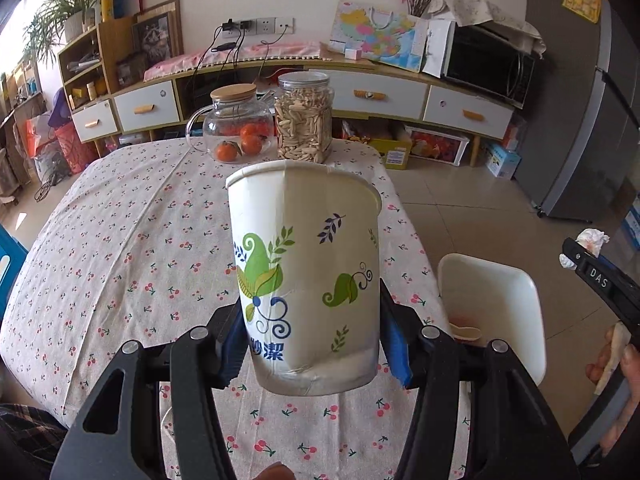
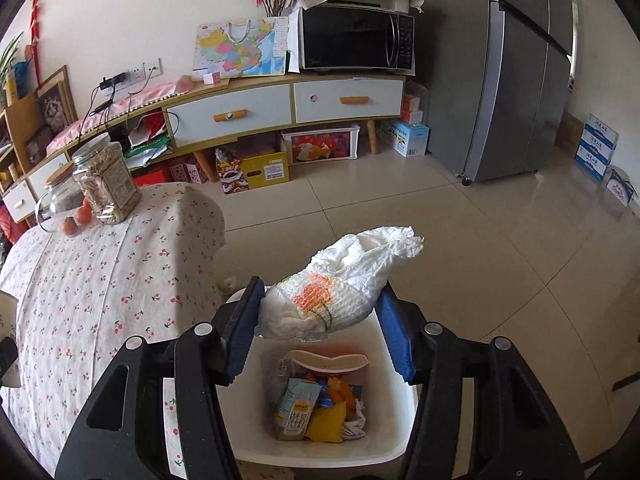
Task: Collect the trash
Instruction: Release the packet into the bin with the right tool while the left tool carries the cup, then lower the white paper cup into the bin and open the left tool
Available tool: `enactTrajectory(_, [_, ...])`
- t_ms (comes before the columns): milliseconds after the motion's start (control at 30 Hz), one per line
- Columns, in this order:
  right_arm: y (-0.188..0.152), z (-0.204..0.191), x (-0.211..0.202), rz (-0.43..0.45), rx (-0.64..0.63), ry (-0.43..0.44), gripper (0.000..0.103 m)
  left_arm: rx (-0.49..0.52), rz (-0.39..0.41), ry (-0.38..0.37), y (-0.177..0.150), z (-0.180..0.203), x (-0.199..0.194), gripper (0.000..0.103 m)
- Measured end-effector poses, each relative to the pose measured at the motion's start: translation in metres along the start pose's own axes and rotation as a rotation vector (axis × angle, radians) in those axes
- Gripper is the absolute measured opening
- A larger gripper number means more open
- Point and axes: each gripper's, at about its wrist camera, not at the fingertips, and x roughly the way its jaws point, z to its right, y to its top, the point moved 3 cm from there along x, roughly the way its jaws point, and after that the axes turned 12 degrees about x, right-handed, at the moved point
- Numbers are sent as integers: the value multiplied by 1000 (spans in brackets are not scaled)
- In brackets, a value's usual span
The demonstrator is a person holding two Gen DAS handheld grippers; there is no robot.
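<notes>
My left gripper [image 1: 316, 340] is shut on a white paper cup [image 1: 308, 276] with green leaf print, held upright above the cherry-print tablecloth [image 1: 120, 260]. My right gripper [image 2: 320, 332] is shut on a crumpled white tissue [image 2: 340, 292] with an orange print, held right over the open white trash bin [image 2: 396, 432]. The bin holds a carton, orange peel and wrappers. In the left wrist view the bin [image 1: 504, 308] stands beside the table's right edge, and the right gripper [image 1: 592, 268] with the tissue [image 1: 590, 240] shows at the far right.
A glass teapot [image 1: 232, 124], tangerines [image 1: 240, 146] and a plastic jar of snacks [image 1: 304, 120] stand at the table's far edge. A low cabinet [image 2: 288, 108] with a microwave [image 2: 356, 36], boxes beneath it, and a grey fridge [image 2: 500, 68] line the tiled floor beyond.
</notes>
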Motion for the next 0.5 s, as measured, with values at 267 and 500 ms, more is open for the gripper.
enactTrajectory(267, [7, 19, 12, 0, 33, -87, 71, 53, -13, -64, 14, 41, 17, 56])
enactTrajectory(500, [16, 44, 12, 35, 117, -161, 92, 104, 1, -124, 33, 81, 26, 56])
